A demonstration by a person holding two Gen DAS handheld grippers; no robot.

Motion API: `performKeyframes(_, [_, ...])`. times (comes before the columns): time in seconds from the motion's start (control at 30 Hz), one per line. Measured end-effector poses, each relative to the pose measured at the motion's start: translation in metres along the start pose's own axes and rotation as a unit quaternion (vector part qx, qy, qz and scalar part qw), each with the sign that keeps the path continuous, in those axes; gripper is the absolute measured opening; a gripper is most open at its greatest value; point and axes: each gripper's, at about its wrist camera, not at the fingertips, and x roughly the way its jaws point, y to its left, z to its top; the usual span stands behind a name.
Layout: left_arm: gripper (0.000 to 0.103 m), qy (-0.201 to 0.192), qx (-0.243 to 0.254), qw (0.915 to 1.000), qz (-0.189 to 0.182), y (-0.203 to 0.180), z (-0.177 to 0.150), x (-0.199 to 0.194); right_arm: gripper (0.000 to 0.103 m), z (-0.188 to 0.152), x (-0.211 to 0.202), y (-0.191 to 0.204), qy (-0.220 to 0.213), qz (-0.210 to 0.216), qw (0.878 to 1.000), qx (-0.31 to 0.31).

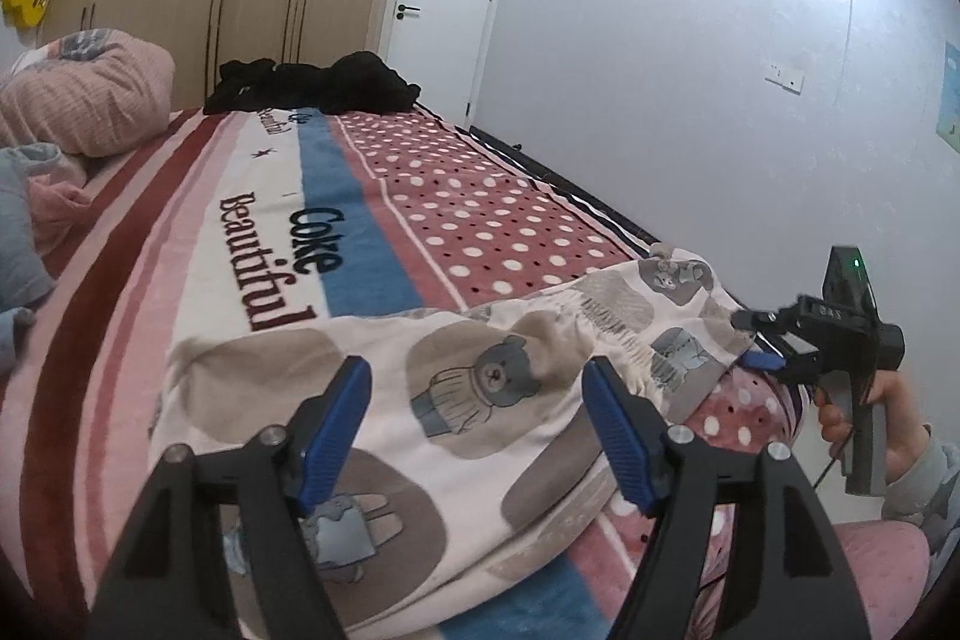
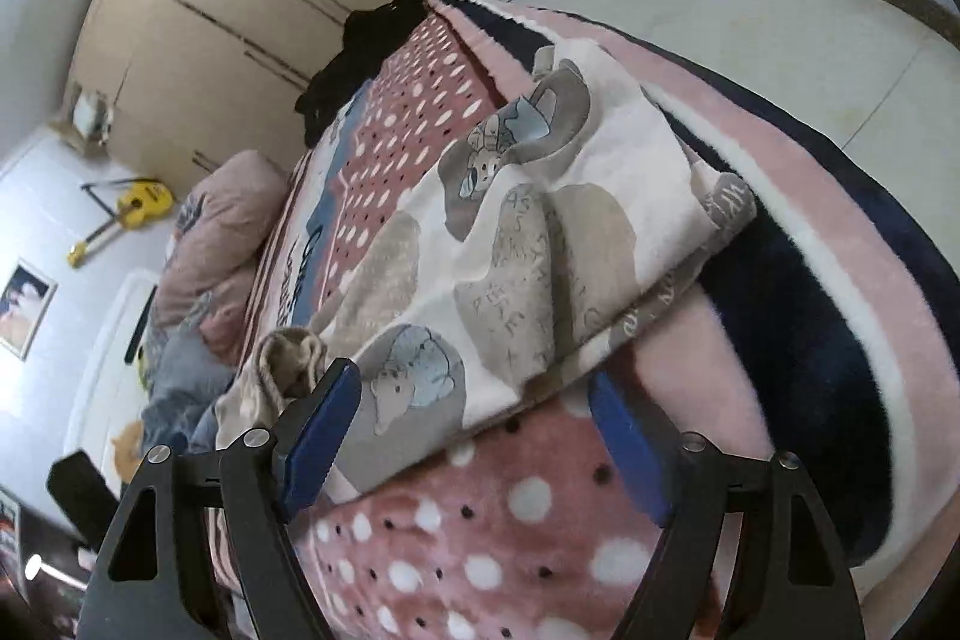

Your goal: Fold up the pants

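Observation:
The pants (image 1: 456, 400) are cream with grey blobs and bear prints. They lie on the near corner of the bed, waistband bunched toward the right. My left gripper (image 1: 477, 400) is open, its blue pads either side of the bear print, just above the cloth. My right gripper (image 1: 757, 340) shows at the right edge of the pants in the left wrist view, jaws apart at the fabric edge. In the right wrist view the pants (image 2: 540, 244) lie folded ahead, and the right gripper (image 2: 474, 418) is open around their near edge.
The bed is covered by a striped and polka-dot blanket (image 1: 468, 202). A black garment (image 1: 324, 85) lies at the far end. A pink pillow (image 1: 84, 91) and blue-grey clothes are at the left. The bed's edge and the white wall (image 1: 690, 70) are on the right.

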Motion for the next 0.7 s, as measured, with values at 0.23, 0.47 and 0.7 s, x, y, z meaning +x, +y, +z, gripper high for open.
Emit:
performKeyframes(0.23, [0.069, -0.014, 0.006, 0.9994, 0.032, -0.004, 0.000, 0.005, 0.057, 0.014, 0.027, 0.017, -0.076, -0.081, 0.993, -0.039])
performKeyframes(0.47, [0.072, -0.025, -0.004, 0.9975, 0.066, 0.011, -0.003, -0.004, 0.005, 0.014, 0.022, 0.043, -0.119, -0.119, 0.982, -0.084])
performKeyframes(0.7, [0.072, -0.040, -0.029, 0.9955, 0.081, 0.035, -0.006, -0.024, 0.004, 0.000, 0.006, 0.160, -0.131, -0.030, 0.969, -0.205])
